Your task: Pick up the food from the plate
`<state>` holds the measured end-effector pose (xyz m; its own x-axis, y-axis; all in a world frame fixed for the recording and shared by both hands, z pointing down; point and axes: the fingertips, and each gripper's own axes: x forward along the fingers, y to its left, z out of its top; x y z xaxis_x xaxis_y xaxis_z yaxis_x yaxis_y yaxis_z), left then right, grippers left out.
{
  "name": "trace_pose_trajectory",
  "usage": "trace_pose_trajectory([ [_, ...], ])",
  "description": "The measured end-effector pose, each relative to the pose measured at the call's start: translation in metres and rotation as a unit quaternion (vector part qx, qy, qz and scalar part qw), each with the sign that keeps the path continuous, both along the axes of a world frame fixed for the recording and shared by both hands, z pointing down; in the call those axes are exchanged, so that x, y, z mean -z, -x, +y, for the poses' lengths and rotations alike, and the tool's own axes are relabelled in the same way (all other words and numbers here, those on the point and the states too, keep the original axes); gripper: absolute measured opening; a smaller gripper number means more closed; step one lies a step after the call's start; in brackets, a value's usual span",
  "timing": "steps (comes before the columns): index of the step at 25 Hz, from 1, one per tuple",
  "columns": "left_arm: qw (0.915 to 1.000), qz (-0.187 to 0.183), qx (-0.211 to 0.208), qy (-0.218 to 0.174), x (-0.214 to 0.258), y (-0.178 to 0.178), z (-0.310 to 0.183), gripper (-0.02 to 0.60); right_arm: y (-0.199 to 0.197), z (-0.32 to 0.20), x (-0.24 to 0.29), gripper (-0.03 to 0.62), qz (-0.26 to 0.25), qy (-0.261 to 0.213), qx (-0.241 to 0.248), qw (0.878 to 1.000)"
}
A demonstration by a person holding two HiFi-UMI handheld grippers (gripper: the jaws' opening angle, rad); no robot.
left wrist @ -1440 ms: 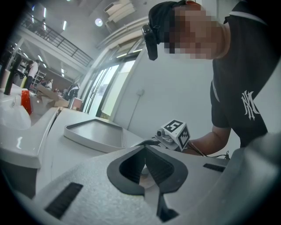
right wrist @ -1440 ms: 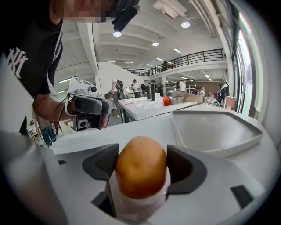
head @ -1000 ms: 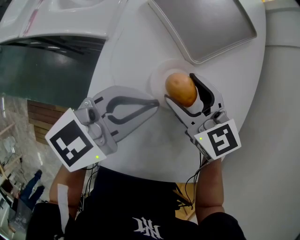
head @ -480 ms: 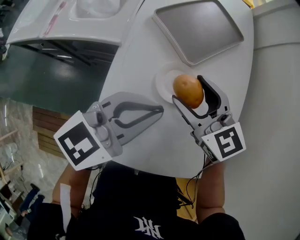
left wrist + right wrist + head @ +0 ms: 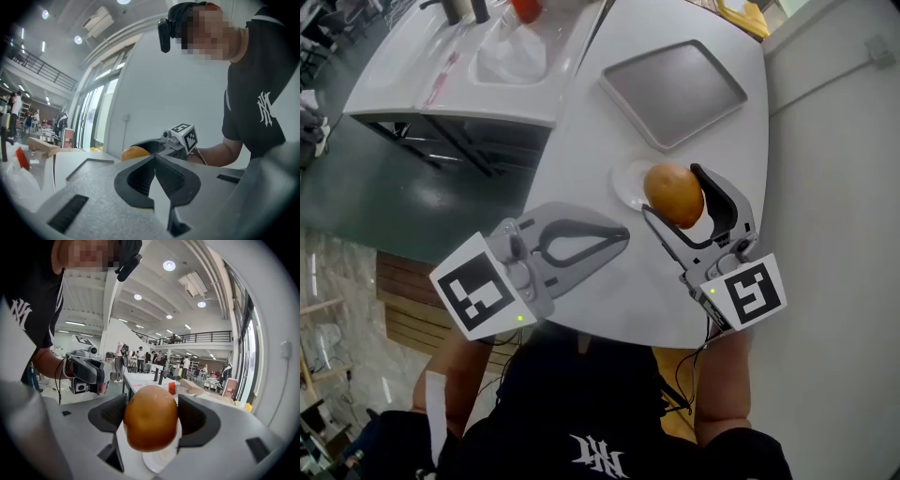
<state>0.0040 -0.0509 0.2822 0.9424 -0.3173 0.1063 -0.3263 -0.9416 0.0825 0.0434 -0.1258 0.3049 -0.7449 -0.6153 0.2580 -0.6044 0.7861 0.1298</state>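
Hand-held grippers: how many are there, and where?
2. The left hand-held gripper, shut and empty, is over the table; the right hand-held gripper grips the food above the plate.

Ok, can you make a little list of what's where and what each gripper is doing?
Food: round, orange-brown, between the right gripper's jaws
Right gripper: shut on the food, holding it just above the plate
Left gripper: jaws together, nothing in them, over the table
Plate: small, white, under the food
Tray: grey, beyond the plate
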Motion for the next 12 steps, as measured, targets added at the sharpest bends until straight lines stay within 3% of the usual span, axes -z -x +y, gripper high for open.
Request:
trace_pose_trajectory([
  [5,0.9989,0.007,-0.020,-0.042,0.045,0.005,0.040,0.006,0.005,0.038,0.063,0.339,-0.029,-0.049,-0.009,0.998],
  [12,0.9974,0.035,-0.030,-0.055,0.097,0.019,0.105,0.006,0.020,0.111,0.147,0.339,-0.027,-0.113,-0.015,0.993],
])
